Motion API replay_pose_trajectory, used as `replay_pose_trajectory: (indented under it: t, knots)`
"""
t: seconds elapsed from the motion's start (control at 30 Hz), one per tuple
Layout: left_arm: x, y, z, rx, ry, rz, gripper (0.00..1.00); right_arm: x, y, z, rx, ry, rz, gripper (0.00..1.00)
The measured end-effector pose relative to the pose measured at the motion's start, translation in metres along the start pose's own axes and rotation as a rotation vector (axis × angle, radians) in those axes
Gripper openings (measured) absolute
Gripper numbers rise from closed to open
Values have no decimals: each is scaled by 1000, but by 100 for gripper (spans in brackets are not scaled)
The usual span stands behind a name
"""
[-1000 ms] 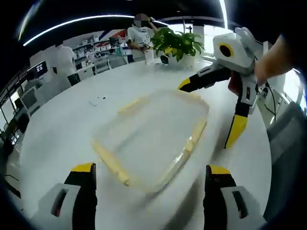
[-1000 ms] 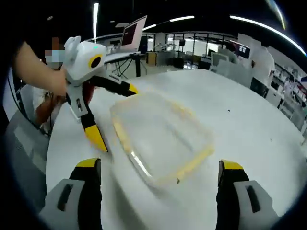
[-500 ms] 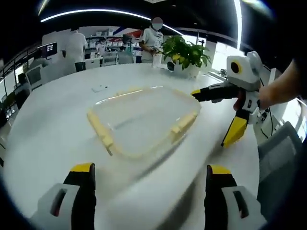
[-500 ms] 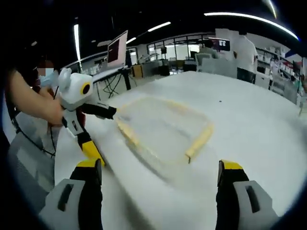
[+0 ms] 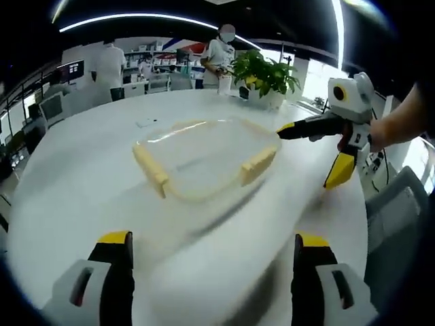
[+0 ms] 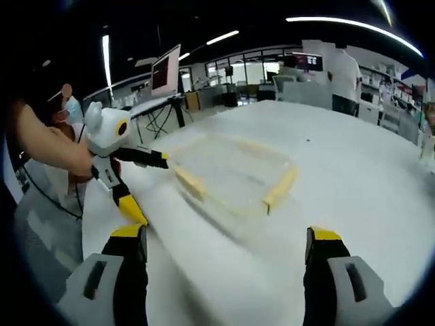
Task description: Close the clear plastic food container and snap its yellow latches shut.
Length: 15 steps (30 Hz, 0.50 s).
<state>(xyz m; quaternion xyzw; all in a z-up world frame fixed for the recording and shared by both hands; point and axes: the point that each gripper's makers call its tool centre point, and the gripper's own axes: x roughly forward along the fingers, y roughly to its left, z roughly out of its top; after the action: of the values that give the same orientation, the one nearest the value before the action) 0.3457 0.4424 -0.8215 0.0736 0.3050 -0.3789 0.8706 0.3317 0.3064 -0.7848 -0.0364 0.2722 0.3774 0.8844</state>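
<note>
Clear container [image 5: 204,159] with yellow latches [image 5: 151,170] sits on the white table [image 5: 75,183], at 12 o'clock from the left gripper [image 5: 212,288], jaws apart. Right gripper [image 6: 225,285] open, 1 tip near the container's corner at 2 o'clock in left gripper view. Potted plant [image 5: 262,71] beyond.

Open-plan office or lab space is showing: big white round table [image 5: 75,183] filling the frame centre, potted plant [image 5: 262,71] at upper centre-right, shelving and desks with monitors [image 5: 71,70] along the upper left, people standing at back, monitor on stand [image 6: 171,68] at upper left of right gripper view.
</note>
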Motion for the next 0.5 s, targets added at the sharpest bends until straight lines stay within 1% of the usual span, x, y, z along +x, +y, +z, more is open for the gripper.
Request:
replay_pose_trajectory:
  t: [0.1,0.2,0.27,0.33,0.5]
  knots:
    - [-6,2,2,-27,-16,11,95,-8,2,1,23,-18,-5,95]
    - [-14,5,-1,-45,-25,22,95,-13,2,0,58,-22,-12,95]
    - [-21,6,-4,-49,-26,26,94,-17,3,-1,50,-26,-20,95]
    - [-26,7,-5,-56,-24,30,94,-21,1,-3,32,-13,-35,91]
    - [-42,12,-7,-89,-42,50,93,-34,-2,0,48,-37,-49,90]
